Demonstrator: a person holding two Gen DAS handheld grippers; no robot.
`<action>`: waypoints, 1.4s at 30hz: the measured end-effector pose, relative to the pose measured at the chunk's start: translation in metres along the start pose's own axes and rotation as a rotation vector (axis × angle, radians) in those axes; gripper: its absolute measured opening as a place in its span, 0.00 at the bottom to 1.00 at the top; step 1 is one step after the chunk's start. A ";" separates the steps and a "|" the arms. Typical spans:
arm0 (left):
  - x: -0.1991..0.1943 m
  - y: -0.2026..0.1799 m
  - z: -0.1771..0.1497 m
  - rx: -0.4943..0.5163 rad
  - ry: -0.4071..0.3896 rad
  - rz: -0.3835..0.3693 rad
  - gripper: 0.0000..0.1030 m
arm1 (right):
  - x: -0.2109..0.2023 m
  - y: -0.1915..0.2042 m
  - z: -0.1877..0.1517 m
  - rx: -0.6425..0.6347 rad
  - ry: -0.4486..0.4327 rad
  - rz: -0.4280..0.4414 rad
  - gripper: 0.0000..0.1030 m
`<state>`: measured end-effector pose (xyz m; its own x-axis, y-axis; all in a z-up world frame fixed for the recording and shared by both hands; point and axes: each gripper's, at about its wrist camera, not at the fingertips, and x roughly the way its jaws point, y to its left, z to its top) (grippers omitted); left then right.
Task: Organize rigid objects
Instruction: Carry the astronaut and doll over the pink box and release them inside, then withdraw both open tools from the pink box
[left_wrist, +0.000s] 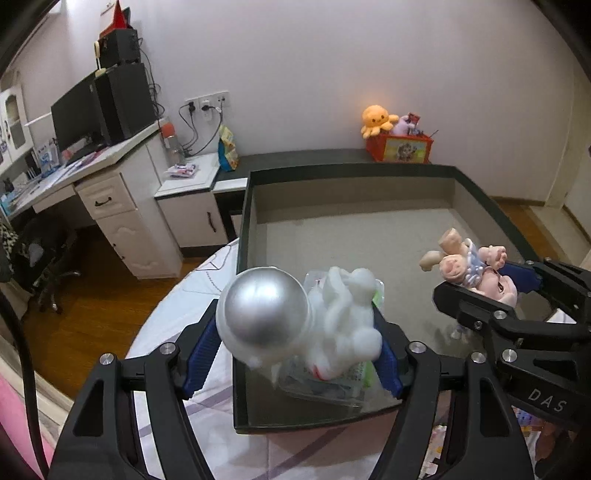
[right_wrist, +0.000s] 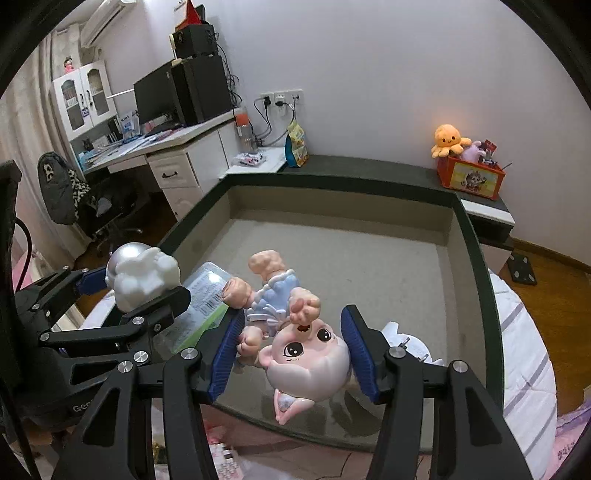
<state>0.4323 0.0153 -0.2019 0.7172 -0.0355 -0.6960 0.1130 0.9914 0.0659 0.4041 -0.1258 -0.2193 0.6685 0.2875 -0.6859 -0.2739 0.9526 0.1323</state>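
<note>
My left gripper (left_wrist: 295, 317) is shut on a white astronaut figure (left_wrist: 332, 317) with a silver helmet (left_wrist: 266, 306), which lies sideways between the blue pads. It hangs over the near left corner of a large dark-rimmed box (left_wrist: 351, 171) with a beige inside. A clear plastic packet (left_wrist: 325, 387) lies in that corner under the astronaut. My right gripper (right_wrist: 291, 314) is shut on a pink doll (right_wrist: 310, 358) in a blue dress, head towards the camera, over the box's (right_wrist: 332, 182) near edge. The left gripper (right_wrist: 138, 284) with the astronaut (right_wrist: 144, 277) shows at the left of the right wrist view.
A small white object (right_wrist: 406, 339) lies in the box behind my right finger. On the ledge behind the box stands a red toy bin (right_wrist: 471, 177) with an orange octopus plush (right_wrist: 448, 138). A white desk (left_wrist: 107, 173) with a monitor and an office chair (right_wrist: 66, 192) are at the left.
</note>
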 end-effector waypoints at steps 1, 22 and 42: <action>-0.001 -0.001 0.000 0.003 -0.003 0.005 0.74 | 0.001 -0.001 0.001 0.002 0.001 -0.004 0.55; -0.222 -0.024 -0.059 -0.005 -0.401 0.060 1.00 | -0.208 0.043 -0.036 -0.080 -0.397 -0.217 0.84; -0.364 -0.027 -0.145 -0.118 -0.554 0.027 1.00 | -0.344 0.095 -0.126 -0.098 -0.609 -0.301 1.00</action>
<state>0.0686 0.0197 -0.0546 0.9761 -0.0392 -0.2139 0.0348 0.9991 -0.0243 0.0610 -0.1464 -0.0612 0.9870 0.0439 -0.1545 -0.0577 0.9946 -0.0864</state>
